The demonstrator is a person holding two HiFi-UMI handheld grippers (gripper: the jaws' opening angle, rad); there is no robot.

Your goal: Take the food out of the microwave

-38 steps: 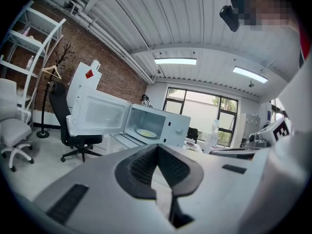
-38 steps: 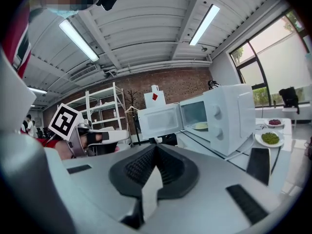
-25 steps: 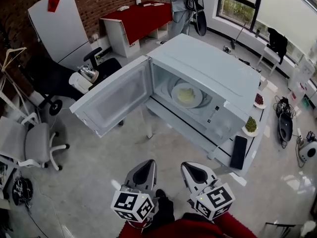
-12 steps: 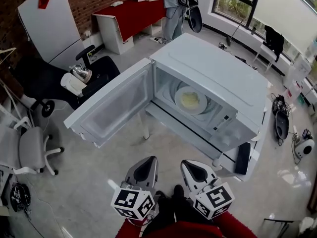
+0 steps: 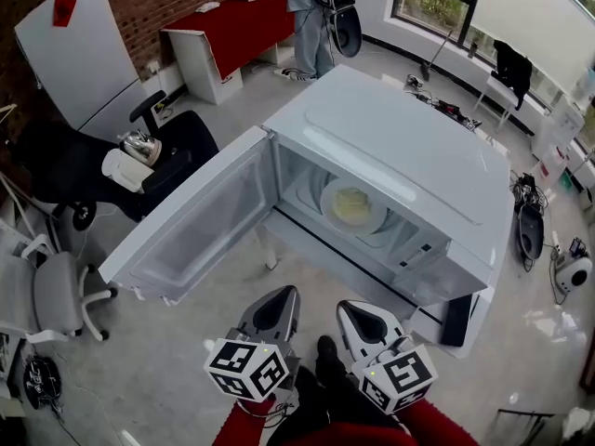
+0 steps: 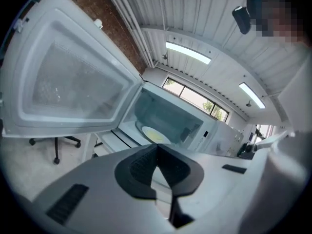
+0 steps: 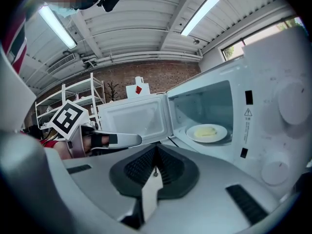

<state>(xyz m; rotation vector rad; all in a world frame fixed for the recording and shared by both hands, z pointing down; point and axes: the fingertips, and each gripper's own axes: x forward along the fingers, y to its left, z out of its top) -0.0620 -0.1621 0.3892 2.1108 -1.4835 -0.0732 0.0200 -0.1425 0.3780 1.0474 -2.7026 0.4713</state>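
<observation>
From the head view, the white microwave (image 5: 390,147) fills the middle of the scene, and its door (image 5: 191,221) hangs wide open to the left. Inside the cavity lies a plate (image 5: 353,205) with pale yellow food (image 5: 350,200) on it, and nothing stands in front of it. Left of the door is a black office chair (image 5: 181,151) carrying a kettle (image 5: 138,144), and a grey chair (image 5: 56,286) sits nearer. At the far wall a person (image 5: 311,12) stands beside a red-topped desk (image 5: 232,21). A black slab (image 5: 456,319) lies at the microwave's near right corner. The left hand-held gripper (image 5: 271,312) and the right hand-held gripper (image 5: 366,321) are side by side, close to the body, pointing toward the opening and well short of it.

The left gripper view looks up under the door's inner face and into the cavity. Its jaws are pressed together at the tips with nothing between them.

The right gripper view alone shows the front control panel (image 7: 287,130) with its round knobs, just right of the plate. It also shows the left hand-held gripper's marker cube (image 7: 68,119). Its own jaws are closed and empty.
</observation>
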